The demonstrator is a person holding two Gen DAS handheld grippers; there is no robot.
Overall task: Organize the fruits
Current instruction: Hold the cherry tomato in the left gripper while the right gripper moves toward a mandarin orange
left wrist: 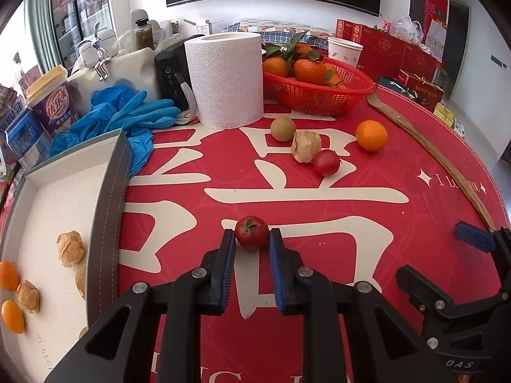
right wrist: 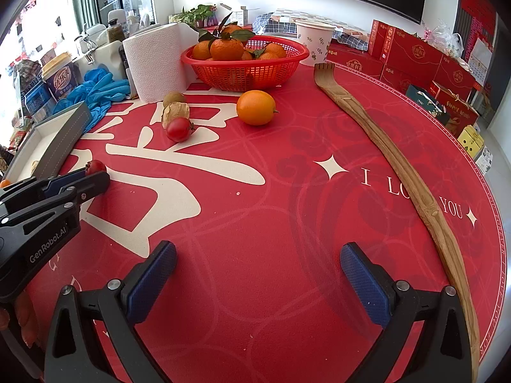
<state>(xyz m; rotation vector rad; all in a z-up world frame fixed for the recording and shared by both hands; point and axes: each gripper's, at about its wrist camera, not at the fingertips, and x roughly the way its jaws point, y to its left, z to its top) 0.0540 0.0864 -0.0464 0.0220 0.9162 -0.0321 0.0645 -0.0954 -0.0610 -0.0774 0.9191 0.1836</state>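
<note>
A cherry tomato [left wrist: 251,231] sits on the red mat [left wrist: 319,198] between the blue pads of the left gripper [left wrist: 250,239], which pinch it from both sides. Just left of it stands a grey-walled tray [left wrist: 110,191] holding husked berries [left wrist: 70,248] and kumquats [left wrist: 9,275]. Farther off on the mat lie a second tomato [left wrist: 325,162], a husk [left wrist: 306,146], a brownish round fruit [left wrist: 282,129] and an orange [left wrist: 371,135]. Beyond them are a red basket [left wrist: 319,92] of tangerines and a paper roll [left wrist: 227,79]. The right gripper [right wrist: 258,274] hangs over bare mat, jaws spread wide, gripping nothing. A wooden back scratcher [right wrist: 399,159] lies along the mat's right edge.
</note>
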